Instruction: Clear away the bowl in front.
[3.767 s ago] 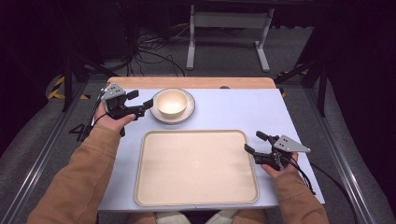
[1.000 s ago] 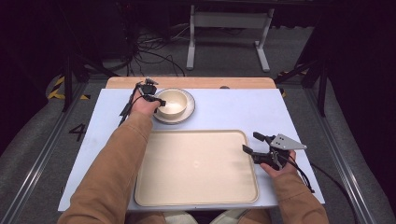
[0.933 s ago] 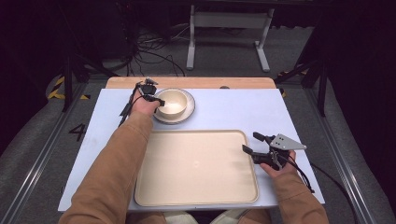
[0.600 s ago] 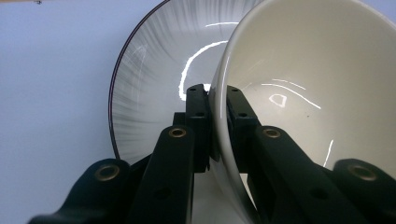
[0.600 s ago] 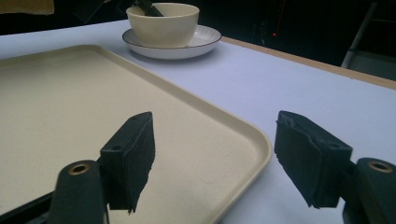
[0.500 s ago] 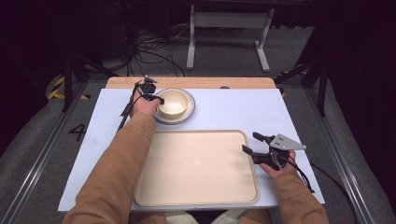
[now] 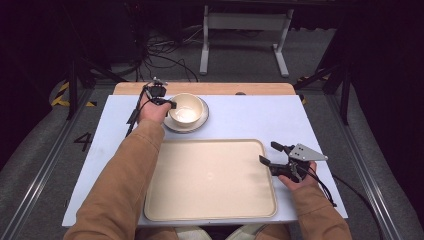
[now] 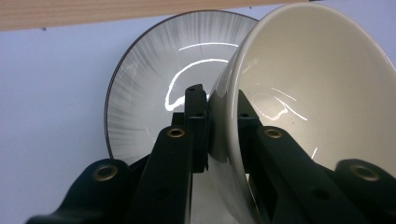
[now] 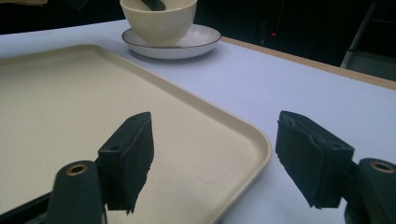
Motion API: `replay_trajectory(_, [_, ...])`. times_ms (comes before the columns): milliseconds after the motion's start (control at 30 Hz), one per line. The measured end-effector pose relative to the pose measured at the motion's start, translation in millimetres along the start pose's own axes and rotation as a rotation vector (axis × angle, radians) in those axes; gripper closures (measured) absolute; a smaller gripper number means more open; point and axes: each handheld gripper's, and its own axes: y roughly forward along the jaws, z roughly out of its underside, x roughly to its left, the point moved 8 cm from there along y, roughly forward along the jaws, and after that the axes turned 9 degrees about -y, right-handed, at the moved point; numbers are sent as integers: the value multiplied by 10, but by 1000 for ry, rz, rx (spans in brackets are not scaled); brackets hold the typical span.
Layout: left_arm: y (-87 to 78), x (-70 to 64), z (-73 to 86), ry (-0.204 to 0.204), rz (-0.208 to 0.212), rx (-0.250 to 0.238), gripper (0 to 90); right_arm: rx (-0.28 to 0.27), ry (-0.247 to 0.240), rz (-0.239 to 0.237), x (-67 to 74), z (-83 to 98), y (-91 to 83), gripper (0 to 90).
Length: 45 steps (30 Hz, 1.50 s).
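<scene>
A cream bowl (image 7: pixel 186 109) stands on a ribbed white plate (image 7: pixel 201 119) with a dark rim at the back of the table. My left gripper (image 7: pixel 167 103) is shut on the bowl's left rim, one jaw inside and one outside. In the left gripper view the bowl (image 8: pixel 308 93) wall sits pinched between the jaws, over the plate (image 8: pixel 149 88). My right gripper (image 7: pixel 272 154) is open at the right edge of the beige tray (image 7: pixel 210 180), holding nothing. The right gripper view shows its gripper (image 9: pixel 215 158) over the tray (image 9: pixel 70 112) corner, with the bowl (image 9: pixel 159 21) far off.
The pale blue table (image 7: pixel 255 117) has a wooden strip (image 7: pixel 205 88) along its back edge. The tray takes up the front middle. Beyond the table are a dark floor, cables and a white stand (image 7: pixel 245 25).
Since 3.8 s ago my left gripper has moved right from the table's left side to the bowl and shut on its rim. Over the last second nothing has visibly moved.
</scene>
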Motion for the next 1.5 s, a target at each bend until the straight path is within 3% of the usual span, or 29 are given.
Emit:
replay_trajectory(400, [-269,-105,-33,28,44,-11,821,0,6,7,-10,1,-5,261])
replay_trajectory(567, [-413,-192,-46,71,44,-9,820,0,9,13,-16,2,-6,244])
replay_trajectory(700, [-522,-285,-43,93,77,-11,820,-4,14,21,-24,0,-9,206])
replay_trajectory(967, [-688,-435,76,155,110,15,820,-6,14,33,-32,0,-17,150])
replay_trajectory(1500, [-1116,-753,247,250,209,24,820,-4,8,34,-27,0,-16,138])
